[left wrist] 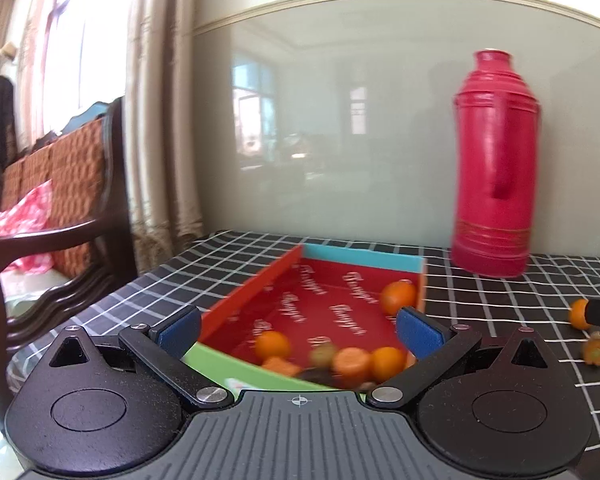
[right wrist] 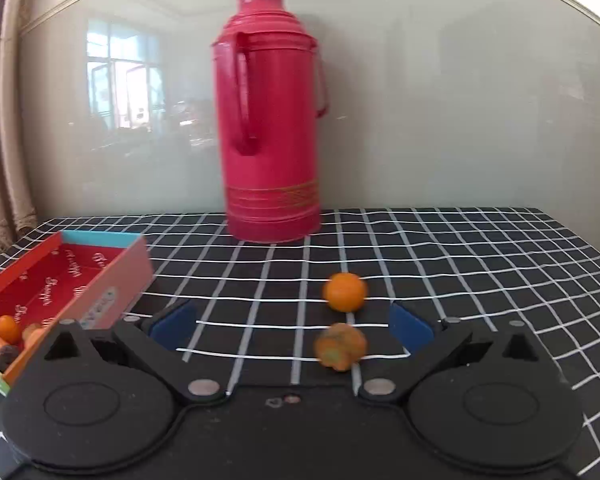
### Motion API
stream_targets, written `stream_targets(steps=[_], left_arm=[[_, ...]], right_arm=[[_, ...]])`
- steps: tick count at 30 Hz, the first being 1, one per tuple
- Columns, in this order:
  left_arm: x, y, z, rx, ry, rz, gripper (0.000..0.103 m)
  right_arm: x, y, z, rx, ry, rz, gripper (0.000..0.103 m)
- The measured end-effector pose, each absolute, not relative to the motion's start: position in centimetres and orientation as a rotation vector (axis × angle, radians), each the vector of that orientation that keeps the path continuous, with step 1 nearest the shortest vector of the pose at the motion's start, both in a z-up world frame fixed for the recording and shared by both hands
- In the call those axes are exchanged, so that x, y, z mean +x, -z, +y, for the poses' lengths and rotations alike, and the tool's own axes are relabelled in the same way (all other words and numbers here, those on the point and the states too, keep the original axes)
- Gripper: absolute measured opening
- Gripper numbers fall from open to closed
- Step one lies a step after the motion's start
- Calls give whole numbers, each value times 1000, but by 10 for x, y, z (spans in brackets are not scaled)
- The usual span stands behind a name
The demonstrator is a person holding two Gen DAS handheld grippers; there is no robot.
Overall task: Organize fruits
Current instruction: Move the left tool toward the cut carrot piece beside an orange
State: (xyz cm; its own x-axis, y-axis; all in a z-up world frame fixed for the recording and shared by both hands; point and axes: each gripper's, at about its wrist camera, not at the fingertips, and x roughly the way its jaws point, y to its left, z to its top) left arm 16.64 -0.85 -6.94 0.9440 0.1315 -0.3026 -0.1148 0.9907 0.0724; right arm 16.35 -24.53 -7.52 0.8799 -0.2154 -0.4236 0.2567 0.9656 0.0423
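Observation:
A red cardboard box [left wrist: 342,280] with a blue far wall and green near wall lies on the checked tablecloth and holds several small orange fruits [left wrist: 398,298] and a darker one. My left gripper [left wrist: 298,326] is open and empty, jaws wide just above the box's near end. My right gripper [right wrist: 292,322] is open and empty over the cloth. Between its jaws lie a round orange fruit [right wrist: 345,292] and, nearer, a flatter orange fruit with a green top [right wrist: 340,347]. The box [right wrist: 112,276] sits at the left of the right wrist view. The two loose fruits [left wrist: 579,312] show at the left wrist view's right edge.
A tall red thermos [right wrist: 272,128] with a handle stands at the back of the table against a glossy wall panel; it also shows in the left wrist view [left wrist: 496,168]. A wooden chair [left wrist: 60,208] and curtains stand left of the table. The black-and-white checked cloth [right wrist: 460,264] covers the table.

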Motion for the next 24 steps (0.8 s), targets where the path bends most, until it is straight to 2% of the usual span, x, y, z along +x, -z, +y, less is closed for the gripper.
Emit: stream_targets(steps=[24], left_arm=[[197,101,-162,160,262,424,102]], right_arm=[[87,77,-372,124,763,302,97]])
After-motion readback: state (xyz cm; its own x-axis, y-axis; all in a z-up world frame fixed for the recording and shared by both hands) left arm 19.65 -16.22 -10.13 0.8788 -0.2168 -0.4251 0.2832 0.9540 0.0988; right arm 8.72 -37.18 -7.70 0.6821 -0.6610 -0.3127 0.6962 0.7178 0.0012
